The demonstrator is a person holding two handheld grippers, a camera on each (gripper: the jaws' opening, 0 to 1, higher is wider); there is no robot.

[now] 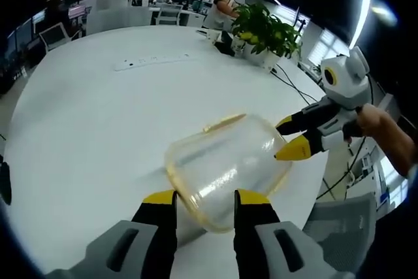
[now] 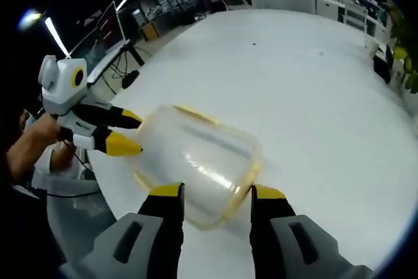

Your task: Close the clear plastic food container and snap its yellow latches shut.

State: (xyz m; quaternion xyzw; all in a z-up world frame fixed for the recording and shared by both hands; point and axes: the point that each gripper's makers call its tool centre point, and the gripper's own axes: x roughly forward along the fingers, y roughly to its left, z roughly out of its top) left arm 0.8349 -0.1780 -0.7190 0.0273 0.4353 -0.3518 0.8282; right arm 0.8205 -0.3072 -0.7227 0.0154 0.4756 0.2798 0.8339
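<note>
The clear plastic food container [image 1: 225, 168] lies tipped on its side on the white round table [image 1: 91, 135], its yellowish rim and a yellow latch strip [image 1: 225, 121] showing. My left gripper [image 1: 206, 197] is open, with the container's near end between its yellow tips. From the right, the right gripper [image 1: 289, 138] touches the container's far end with its tips apart. In the right gripper view the same container [image 2: 196, 155] sits between my right gripper's [image 2: 217, 192] open jaws. There the left gripper [image 2: 127, 132] meets the container's left side.
A potted plant [image 1: 268, 31] and a white power strip [image 1: 153, 61] stand at the table's far side. A grey chair [image 1: 339, 220] is at the near edge. A person's hand [image 1: 375, 122] holds the right gripper. Desks, monitors [image 2: 104, 31] and seated people lie beyond.
</note>
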